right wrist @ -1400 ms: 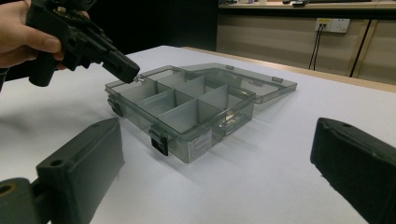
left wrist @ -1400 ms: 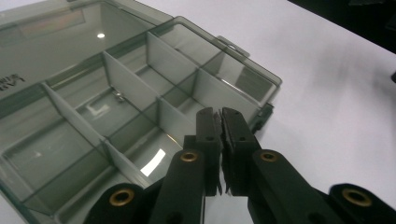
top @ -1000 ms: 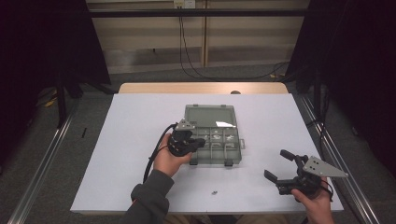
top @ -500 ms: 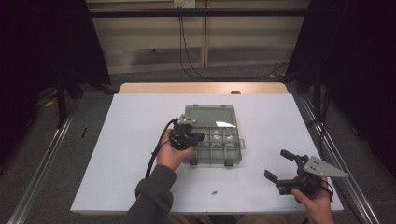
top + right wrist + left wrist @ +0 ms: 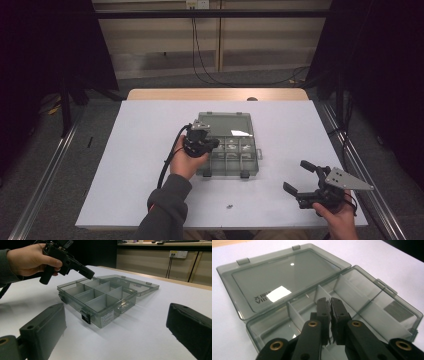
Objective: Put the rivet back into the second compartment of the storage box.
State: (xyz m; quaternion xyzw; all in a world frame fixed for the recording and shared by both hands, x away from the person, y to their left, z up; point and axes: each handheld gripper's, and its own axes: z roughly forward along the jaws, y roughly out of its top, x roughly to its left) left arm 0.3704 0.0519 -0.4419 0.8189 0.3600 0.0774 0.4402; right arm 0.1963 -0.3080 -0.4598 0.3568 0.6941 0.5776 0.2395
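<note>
hovering left gripper (image 5: 330,305), jaws together, above organizer box (image 5: 367,302) compartment.

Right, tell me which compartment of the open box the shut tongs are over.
The middle one of the row beside the lid hinge: the left tongs hover shut above it, other cells flanking it.

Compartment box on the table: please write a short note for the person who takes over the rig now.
Left gripper: fingers shut, tips over a compartment at the left side of the open compartment box; whether they hold anything, I cannot tell.
Right gripper: open, holding nothing, near the table's front right corner.
Lid lies flat, open.
A small dark part lies on the table in front of the box.
Left: probably bring that part into the box.
</note>
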